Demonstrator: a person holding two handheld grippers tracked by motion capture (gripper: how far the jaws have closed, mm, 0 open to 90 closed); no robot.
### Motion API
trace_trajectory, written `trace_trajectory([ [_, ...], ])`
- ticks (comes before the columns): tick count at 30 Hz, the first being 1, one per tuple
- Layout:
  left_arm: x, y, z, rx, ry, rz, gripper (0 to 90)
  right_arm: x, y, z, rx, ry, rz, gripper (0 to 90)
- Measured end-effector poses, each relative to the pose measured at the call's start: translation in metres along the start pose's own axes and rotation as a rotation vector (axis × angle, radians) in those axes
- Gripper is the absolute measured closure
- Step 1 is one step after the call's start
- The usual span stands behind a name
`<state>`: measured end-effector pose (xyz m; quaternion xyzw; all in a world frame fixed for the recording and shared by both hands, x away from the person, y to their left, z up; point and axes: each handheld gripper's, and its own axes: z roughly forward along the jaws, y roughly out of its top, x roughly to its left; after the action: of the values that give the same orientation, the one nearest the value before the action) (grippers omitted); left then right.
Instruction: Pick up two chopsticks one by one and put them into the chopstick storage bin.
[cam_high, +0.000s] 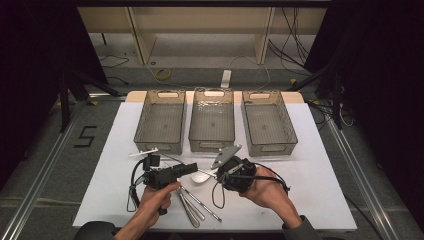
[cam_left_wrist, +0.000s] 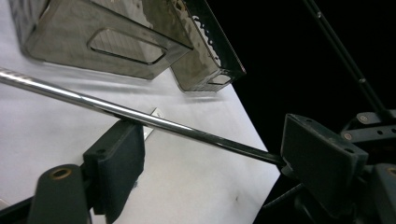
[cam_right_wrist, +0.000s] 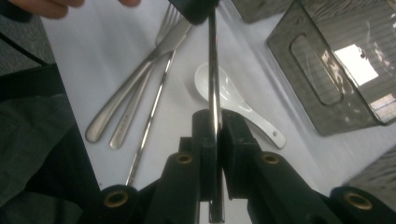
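Observation:
My right gripper (cam_right_wrist: 217, 126) is shut on a thin shiny metal rod (cam_right_wrist: 214, 70) that runs away from its jaws, above the white table. In the high view that gripper (cam_high: 221, 171) sits right of centre and points left, toward my left gripper (cam_high: 192, 169). My left gripper (cam_left_wrist: 215, 154) stands open, jaws far apart, with the rod (cam_left_wrist: 140, 115) crossing the gap at a slant. The rod lies against the top of one pad (cam_left_wrist: 116, 149) and passes behind the other. One left jaw tip shows at the rod's far end in the right gripper view.
A white ceramic spoon (cam_right_wrist: 224, 88) lies under the rod. A fork and knife (cam_right_wrist: 135, 93) and another thin metal rod (cam_right_wrist: 152, 121) lie near the front edge (cam_high: 192, 207). Three grey baskets (cam_high: 160, 145) (cam_high: 212, 145) (cam_high: 270, 147) stand in a row behind.

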<state>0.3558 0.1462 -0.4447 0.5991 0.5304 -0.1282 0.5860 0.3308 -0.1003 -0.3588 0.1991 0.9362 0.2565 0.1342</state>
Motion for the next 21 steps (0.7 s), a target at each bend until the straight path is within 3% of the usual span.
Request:
trace_trajectory([
  [7,0.0023,-0.0017,0.0072,-0.016,-0.013,-0.055,26.0,0.0047,0.0032,0.0057,-0.005,0.012,-0.021,85.4],
  [12,0.0068,-0.0005,0.0032,-0.07,-0.026,-0.103,39.9,0.0042,0.0029,0.0039,-0.02,0.009,-0.011,85.3],
  [21,0.0101,-0.0002,0.0007,-0.105,-0.06,-0.152,61.8,0.003,0.002,0.0012,-0.045,0.007,-0.017,85.3],
])
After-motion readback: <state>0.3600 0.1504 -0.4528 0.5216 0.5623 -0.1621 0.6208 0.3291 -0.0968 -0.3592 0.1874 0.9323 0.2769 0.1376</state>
